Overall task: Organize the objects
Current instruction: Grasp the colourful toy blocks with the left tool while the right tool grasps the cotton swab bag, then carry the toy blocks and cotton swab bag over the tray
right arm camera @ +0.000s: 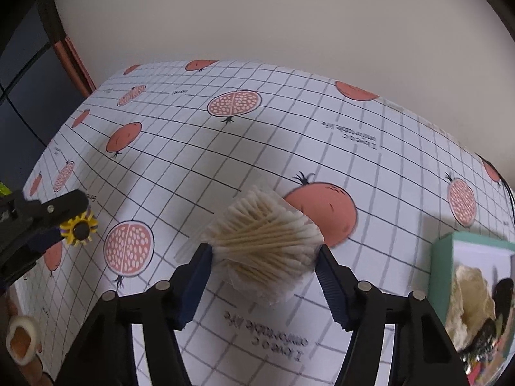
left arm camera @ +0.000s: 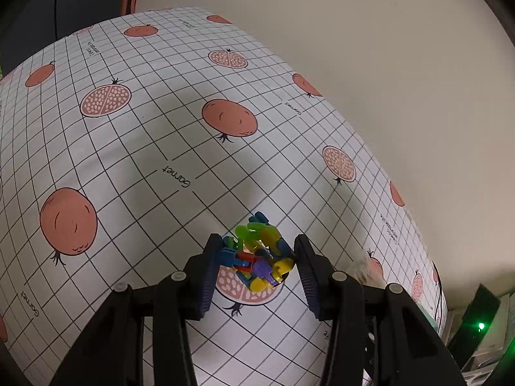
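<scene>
A small toy of interlocked plastic pieces in green, blue, yellow, red and purple sits between the blue pads of my left gripper. Both pads touch it, just above a pomegranate print on the tablecloth. In the right wrist view the same toy shows as a yellow toothed piece at the far left, under a black left finger. My right gripper is shut on a clear pack of cotton swabs, which points away from the camera.
A teal box with a picture on its lid lies at the right edge of the table. A cream ring with a brown centre sits at the lower left. A plain wall runs behind the table. A dark device with a green light is off the table's right side.
</scene>
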`<state>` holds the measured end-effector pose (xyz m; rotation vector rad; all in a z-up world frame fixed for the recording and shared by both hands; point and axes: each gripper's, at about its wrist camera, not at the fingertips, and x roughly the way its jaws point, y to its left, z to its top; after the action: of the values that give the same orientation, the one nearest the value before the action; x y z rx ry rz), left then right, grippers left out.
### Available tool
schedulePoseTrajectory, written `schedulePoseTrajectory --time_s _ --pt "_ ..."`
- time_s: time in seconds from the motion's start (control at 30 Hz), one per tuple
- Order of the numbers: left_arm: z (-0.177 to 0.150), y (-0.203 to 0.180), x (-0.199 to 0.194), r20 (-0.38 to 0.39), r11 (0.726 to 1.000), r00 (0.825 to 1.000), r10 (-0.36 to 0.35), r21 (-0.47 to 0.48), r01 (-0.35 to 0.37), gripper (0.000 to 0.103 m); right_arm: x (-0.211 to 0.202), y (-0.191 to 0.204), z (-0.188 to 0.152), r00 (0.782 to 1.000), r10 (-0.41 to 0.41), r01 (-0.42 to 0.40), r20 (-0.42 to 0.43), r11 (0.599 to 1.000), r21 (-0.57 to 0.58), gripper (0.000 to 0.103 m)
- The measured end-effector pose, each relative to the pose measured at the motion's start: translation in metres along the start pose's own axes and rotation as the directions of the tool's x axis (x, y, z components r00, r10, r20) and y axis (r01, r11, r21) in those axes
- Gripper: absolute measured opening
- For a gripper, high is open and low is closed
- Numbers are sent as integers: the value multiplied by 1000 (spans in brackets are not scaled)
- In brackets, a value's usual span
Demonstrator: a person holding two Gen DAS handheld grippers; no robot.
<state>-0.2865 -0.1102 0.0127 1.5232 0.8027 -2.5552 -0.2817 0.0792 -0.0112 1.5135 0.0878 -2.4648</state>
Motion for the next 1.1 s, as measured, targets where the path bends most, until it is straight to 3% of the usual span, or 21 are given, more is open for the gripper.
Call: schedulePoseTrajectory --time_s 0.6,1.1 --pt "-37 -56 -49 6 991 999 -34 128 33 48 -102 -55 -64 996 -12 6 85 998 69 68" --pt "-86 -112 -86 -1 960 998 -60 275 58 48 -149 -105 -97 993 4 -19 122 993 119 68"
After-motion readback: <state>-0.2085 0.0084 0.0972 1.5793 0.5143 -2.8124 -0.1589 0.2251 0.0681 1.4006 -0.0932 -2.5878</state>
